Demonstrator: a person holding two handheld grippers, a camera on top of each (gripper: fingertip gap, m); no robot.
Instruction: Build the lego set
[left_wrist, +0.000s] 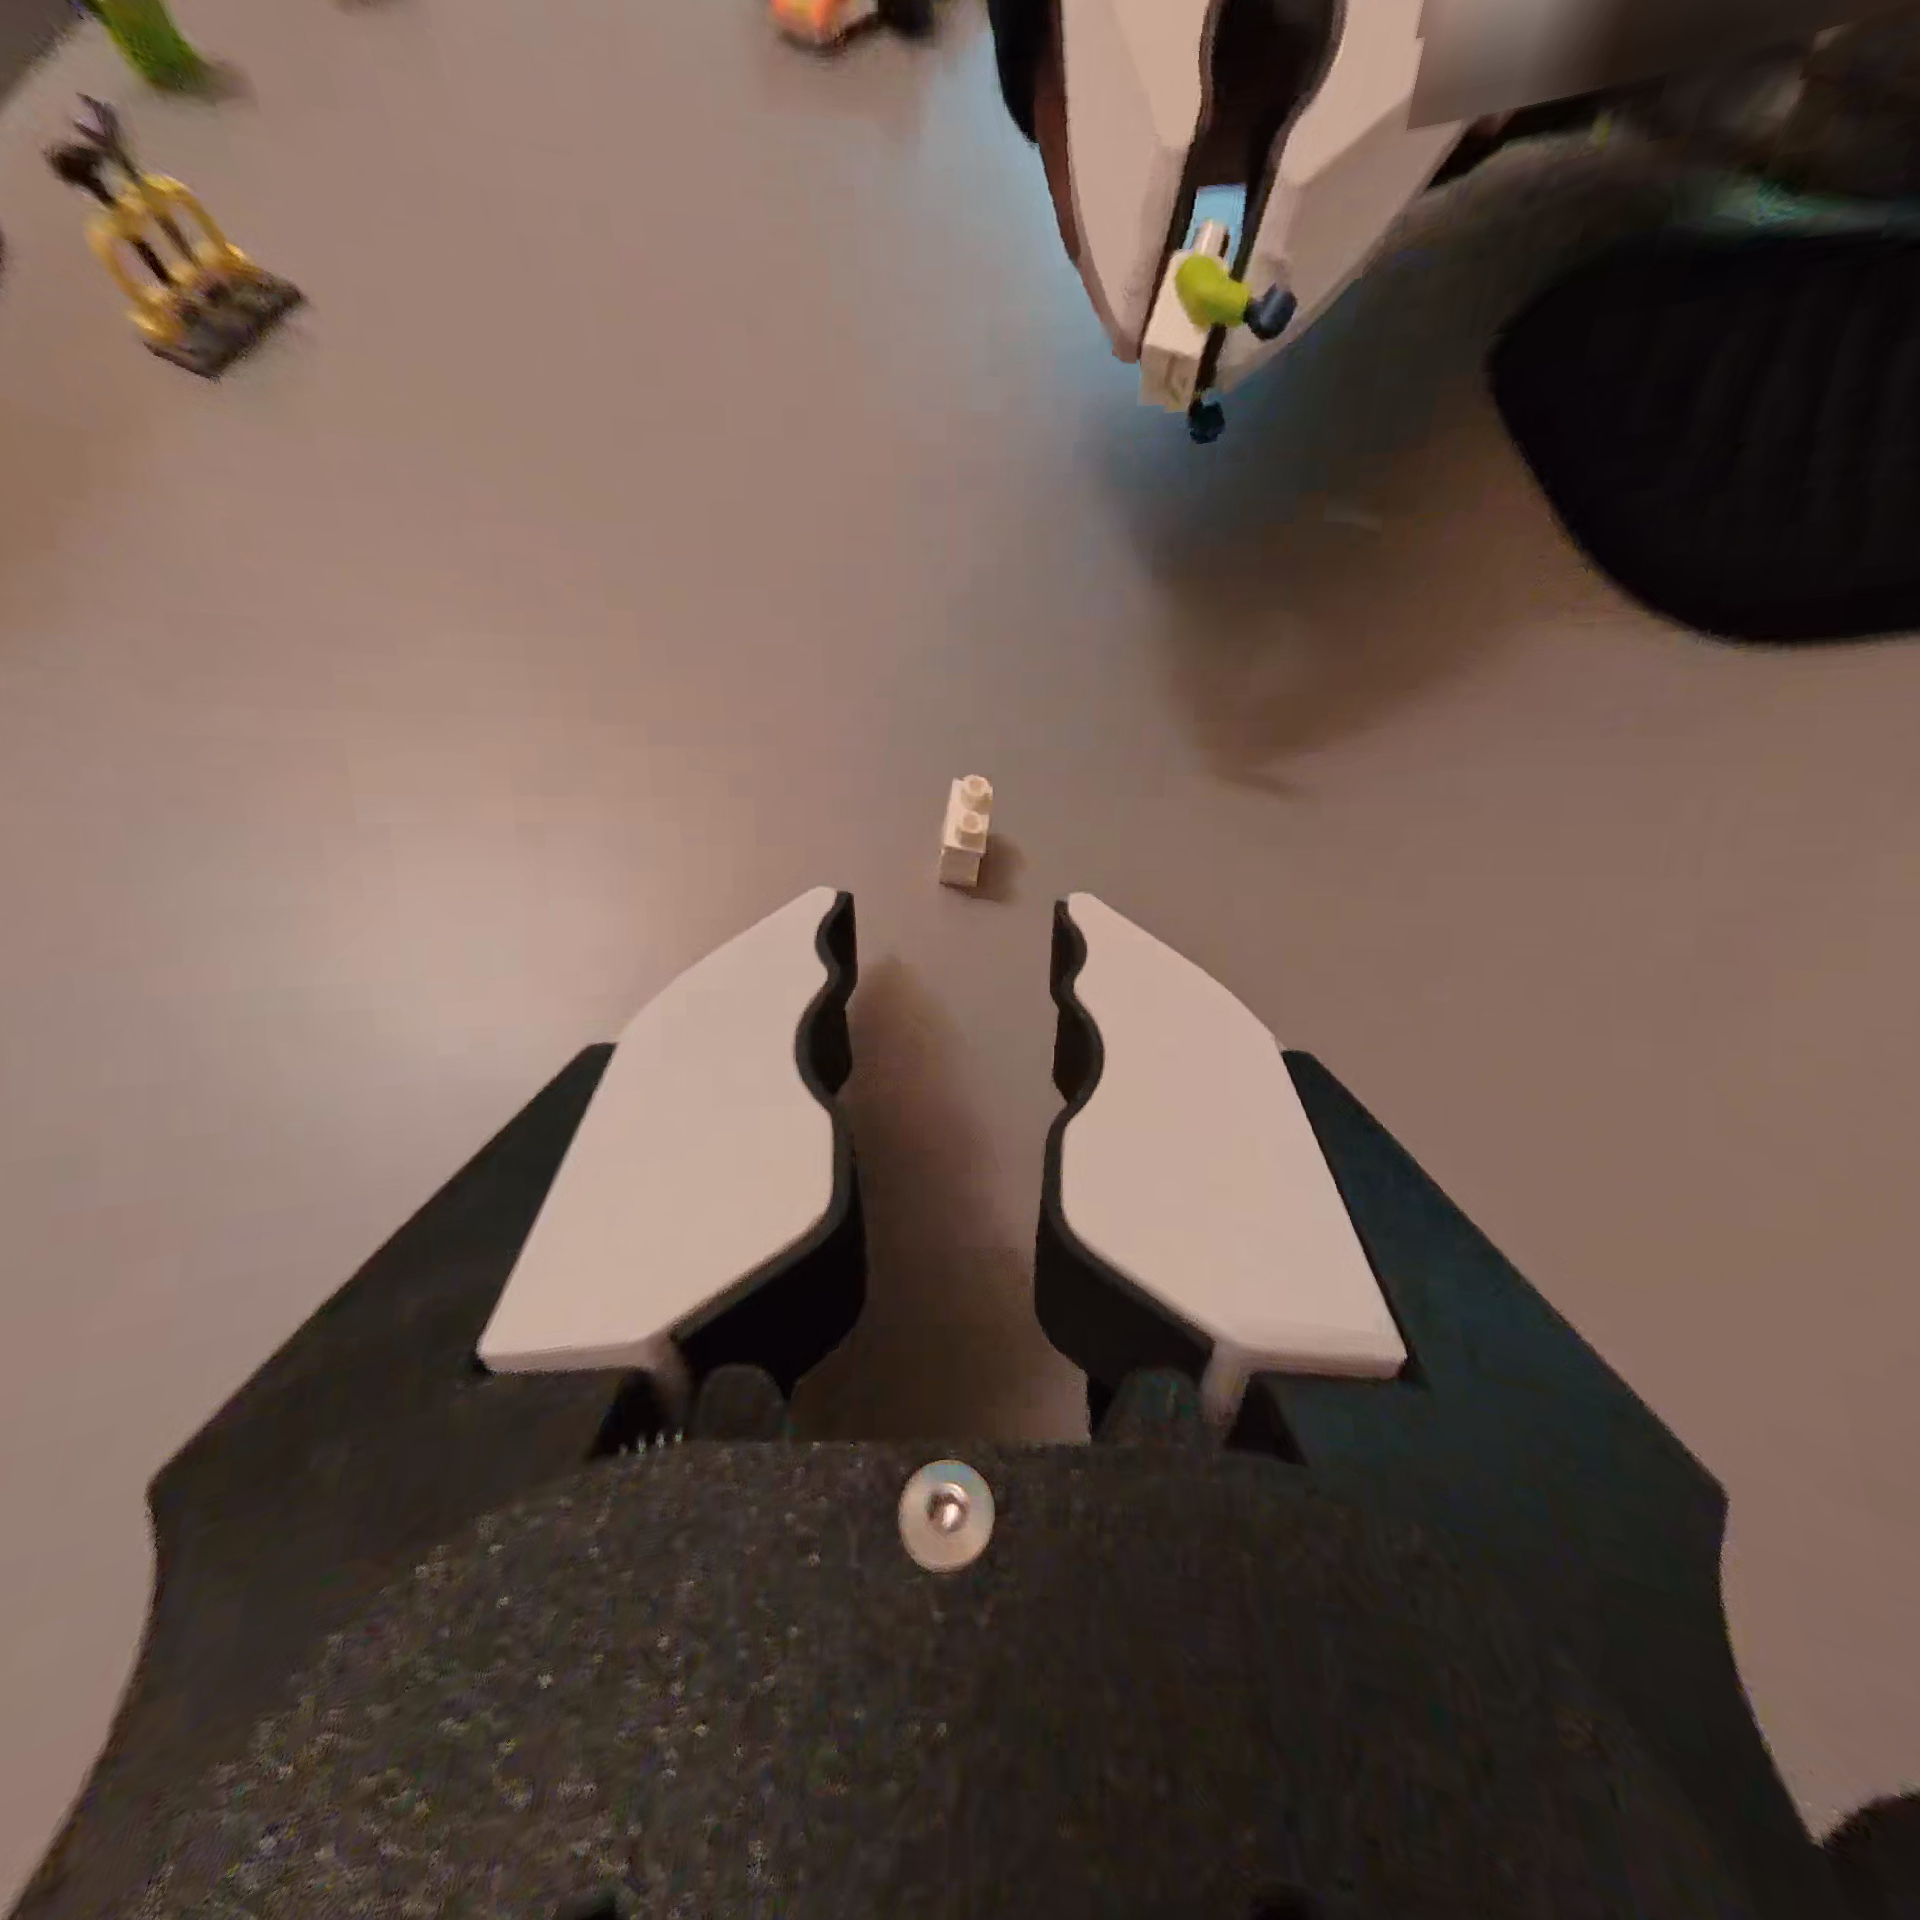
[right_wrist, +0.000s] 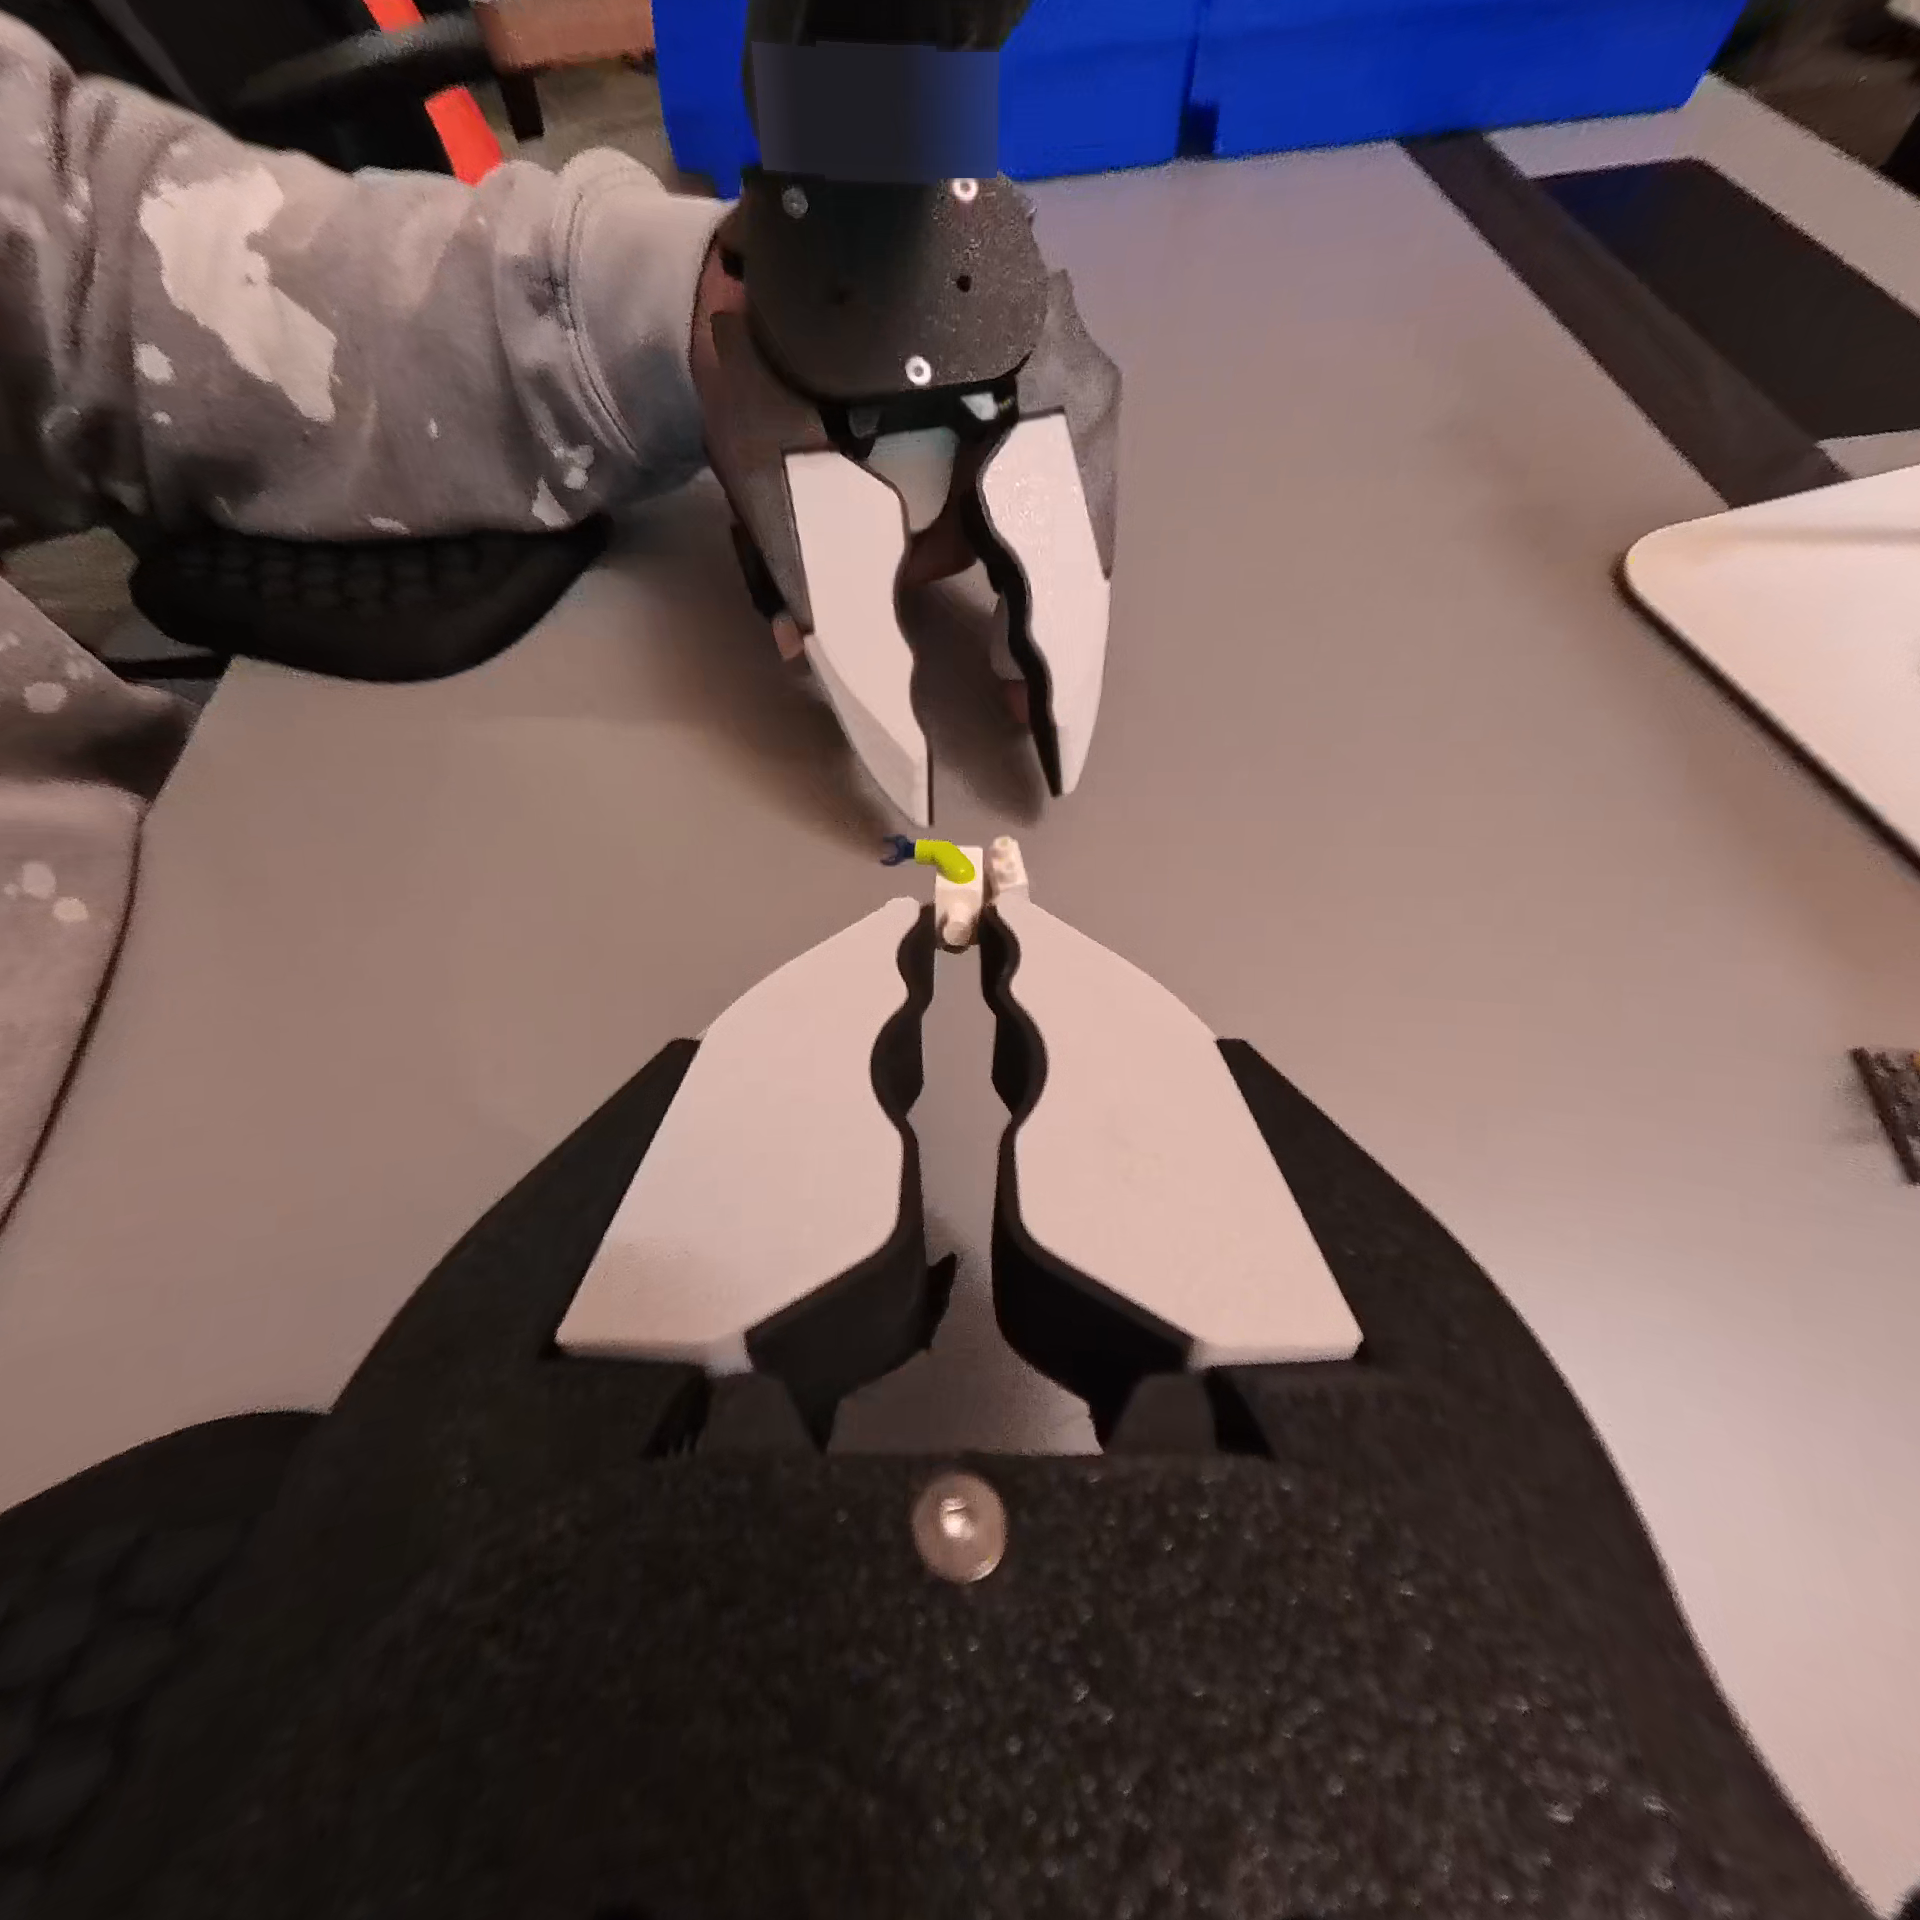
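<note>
On a plain grey table (left_wrist: 520, 644), two hand-held grippers faced each other over a few small lego parts; the left gripper (left_wrist: 954, 909) hung just short of a small white brick (left_wrist: 966, 831) that lay alone on the tabletop, its jaws parted to a moderate gap and holding nothing; the brick sat just beyond the fingertips, roughly on the line between them. The right gripper (right_wrist: 956, 914) had its jaws drawn narrow and pinched at the very tips on a white minifigure torso (right_wrist: 958, 883) with a lime-green arm (right_wrist: 943, 854) ending in a dark blue hand; in the right wrist view the torso appeared right beside the loose brick, though whether they touched could not be told (the left wrist view suggested the torso was held up and well apart from it). A person's mottled grey sleeve (right_wrist: 312, 343) reached in behind the left gripper; a gold and black lego build (left_wrist: 171, 275) stood far off at the table's edge, blurred.

The likely next step was picking up the brick to join it to the torso. The risks: the brick was tiny and light, so a fingertip arriving off-centre could knock it aside or tip it; the torso, gripped only at the tips, could twist or slip out if pressed hard during joining.
</note>
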